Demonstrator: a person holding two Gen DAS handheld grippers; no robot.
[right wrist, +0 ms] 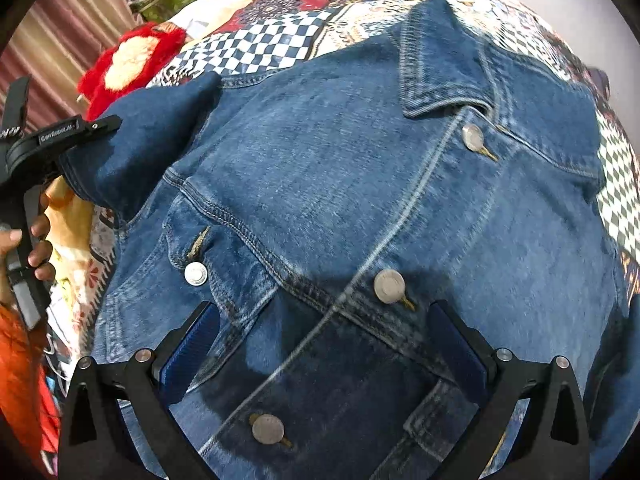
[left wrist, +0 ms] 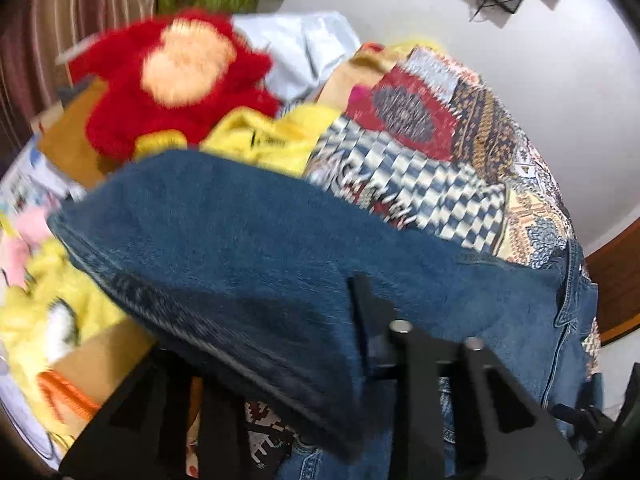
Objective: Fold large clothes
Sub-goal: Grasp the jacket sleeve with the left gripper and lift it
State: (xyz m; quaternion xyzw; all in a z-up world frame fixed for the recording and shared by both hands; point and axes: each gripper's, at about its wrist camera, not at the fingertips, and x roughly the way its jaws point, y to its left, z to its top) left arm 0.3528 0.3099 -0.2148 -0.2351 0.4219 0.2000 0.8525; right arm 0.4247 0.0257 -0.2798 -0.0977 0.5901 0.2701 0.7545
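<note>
The denim jacket (right wrist: 360,208) lies front-up, buttoned, on the patchwork bed (right wrist: 280,44). At nine o'clock the left gripper (right wrist: 86,140) pinches the sleeve (right wrist: 152,132), likely to fold it inward. The right gripper (right wrist: 324,360) hovers wide above the placket, holding nothing.

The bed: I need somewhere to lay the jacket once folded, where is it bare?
Bare quilt lies beyond the denim jacket, between its collar and the red plush toy. The side by the left gripper is crowded with yellow clothes.
</note>
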